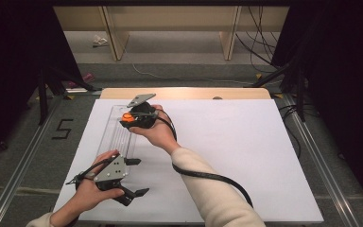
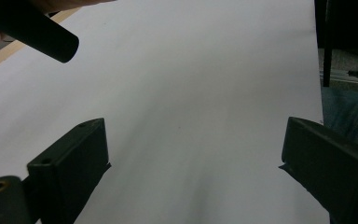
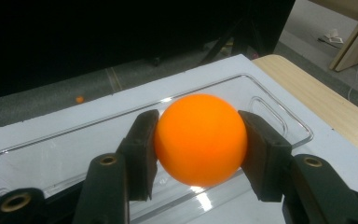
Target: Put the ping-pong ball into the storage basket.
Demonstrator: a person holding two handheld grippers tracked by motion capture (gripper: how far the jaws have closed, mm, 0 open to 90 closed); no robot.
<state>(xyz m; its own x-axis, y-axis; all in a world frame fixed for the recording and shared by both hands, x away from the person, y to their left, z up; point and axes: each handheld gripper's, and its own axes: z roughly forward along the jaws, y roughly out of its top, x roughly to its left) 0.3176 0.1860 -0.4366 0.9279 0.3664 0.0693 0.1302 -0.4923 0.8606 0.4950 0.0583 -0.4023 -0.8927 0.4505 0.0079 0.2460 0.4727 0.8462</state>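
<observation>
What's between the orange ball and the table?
The clear tray. In the right gripper view, the right gripper holds the ball over the tray, which lies on the white table.

This looks like a lab or test room set up for recording, not a home. A wooden table (image 1: 189,92) carries a plain white sheet (image 1: 246,156) as a work surface. To either side of the table, metal rails (image 1: 312,146) run along a grey carpeted floor (image 1: 23,142), and left of the table a taped number "5" (image 1: 63,128) marks the floor. Beyond the table, loose cables (image 1: 257,42) trail past bare plywood shelving (image 1: 170,19) (nothing domestic about it). Black curtains (image 1: 345,71) hang on stands at both sides of the table.
</observation>
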